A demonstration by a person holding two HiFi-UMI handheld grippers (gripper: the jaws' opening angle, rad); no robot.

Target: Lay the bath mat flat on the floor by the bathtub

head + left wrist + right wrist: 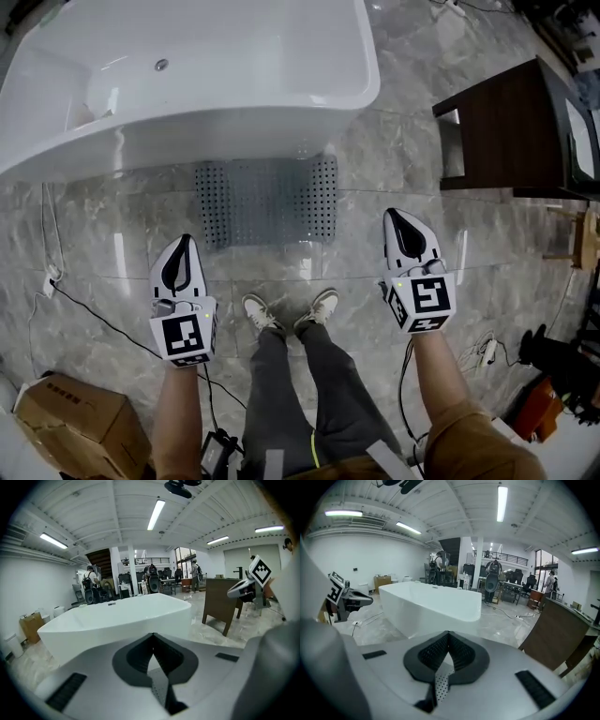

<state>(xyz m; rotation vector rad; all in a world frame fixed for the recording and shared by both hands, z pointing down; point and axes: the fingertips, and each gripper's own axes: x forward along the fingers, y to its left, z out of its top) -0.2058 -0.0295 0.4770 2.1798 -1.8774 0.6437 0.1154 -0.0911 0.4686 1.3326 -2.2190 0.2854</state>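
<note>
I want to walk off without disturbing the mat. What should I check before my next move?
1. Bath mat lies flat on the floor: ok.
2. Mat sits beside the bathtub: ok; its far edge, under the tub's rim: cannot tell.
3. Left claw shut and empty: ok.
4. Right claw shut and empty: ok.
5. Shoes off the mat: ok.
</note>
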